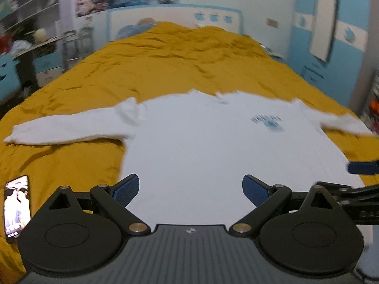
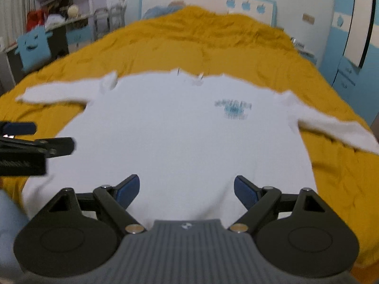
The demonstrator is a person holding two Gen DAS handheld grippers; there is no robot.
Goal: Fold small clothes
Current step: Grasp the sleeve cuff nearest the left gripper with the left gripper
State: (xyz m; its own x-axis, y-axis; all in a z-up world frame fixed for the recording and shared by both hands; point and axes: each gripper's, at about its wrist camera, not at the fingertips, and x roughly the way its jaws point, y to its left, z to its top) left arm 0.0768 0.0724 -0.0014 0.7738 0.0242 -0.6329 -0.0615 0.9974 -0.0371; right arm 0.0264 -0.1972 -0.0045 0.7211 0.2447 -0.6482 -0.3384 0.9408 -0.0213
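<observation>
A white long-sleeved shirt (image 1: 201, 142) with a small blue chest print (image 1: 268, 123) lies flat on the mustard bedspread (image 1: 165, 66), both sleeves spread out sideways. It also shows in the right wrist view (image 2: 180, 132). My left gripper (image 1: 190, 190) is open and empty, above the shirt's lower hem, left of centre. My right gripper (image 2: 187, 193) is open and empty, above the hem further right. Each gripper shows at the edge of the other's view: the right one (image 1: 362, 168) and the left one (image 2: 21, 127).
A phone (image 1: 16, 209) with a lit screen lies on the bedspread at the near left. A shelf and desk with clutter (image 1: 28, 47) stand along the left of the bed. A blue-and-white headboard (image 1: 175, 21) is at the far end, a wardrobe (image 1: 331, 35) on the right.
</observation>
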